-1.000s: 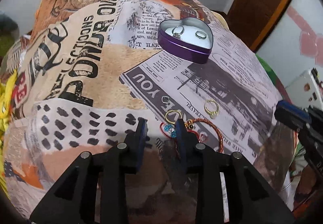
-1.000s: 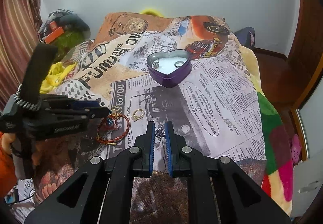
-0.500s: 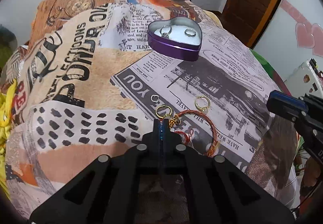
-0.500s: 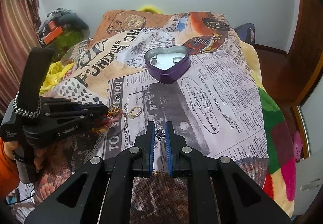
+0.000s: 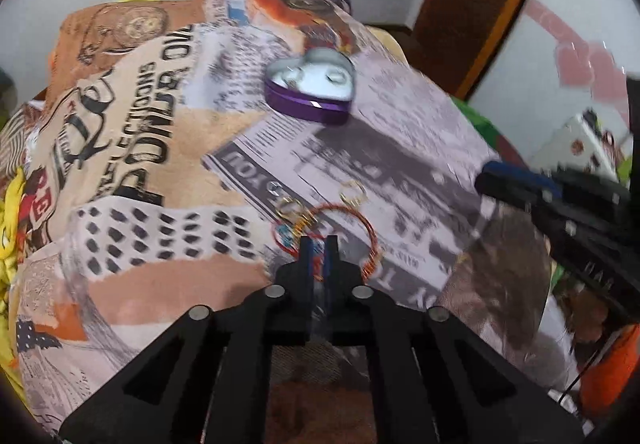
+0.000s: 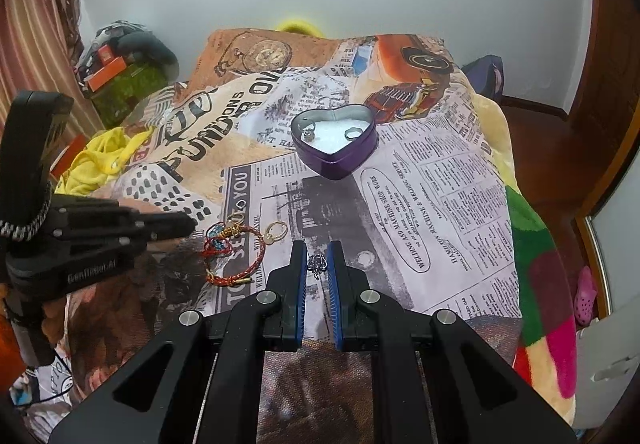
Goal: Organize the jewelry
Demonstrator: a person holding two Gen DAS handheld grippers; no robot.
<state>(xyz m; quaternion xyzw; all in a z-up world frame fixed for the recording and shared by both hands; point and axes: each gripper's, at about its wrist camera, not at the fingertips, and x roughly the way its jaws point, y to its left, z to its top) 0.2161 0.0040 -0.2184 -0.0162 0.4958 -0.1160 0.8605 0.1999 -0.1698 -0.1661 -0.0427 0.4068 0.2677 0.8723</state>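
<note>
A purple heart-shaped tin (image 6: 334, 164) stands on the printed blanket with two silver rings (image 6: 309, 132) inside. My right gripper (image 6: 317, 256) is shut on a small silver piece of jewelry (image 6: 317, 263) held above the blanket. To its left lie a red-and-gold cord bracelet (image 6: 261, 250) and a gold ring (image 6: 277, 229). My left gripper (image 5: 318, 244) hovers over the bracelet (image 5: 370, 232). Its jaws are opening from a narrow slit, and the blurred wrist view shows red cord behind the gap. In the right wrist view its tip (image 6: 192, 222) sits just left of the bracelet, which lies flat.
A second gold ring (image 5: 290, 206) and a tiny silver ring (image 6: 240, 205) lie beside the bracelet. Yellow cloth (image 6: 96, 164) is bunched at the bed's left edge. A wooden door (image 5: 472, 4) and floor lie beyond the right side.
The left gripper closed over the bracelet's beaded end, then rose and drew back, its jaws parting slightly. The bracelet stays on the blanket. The right gripper has not moved.
</note>
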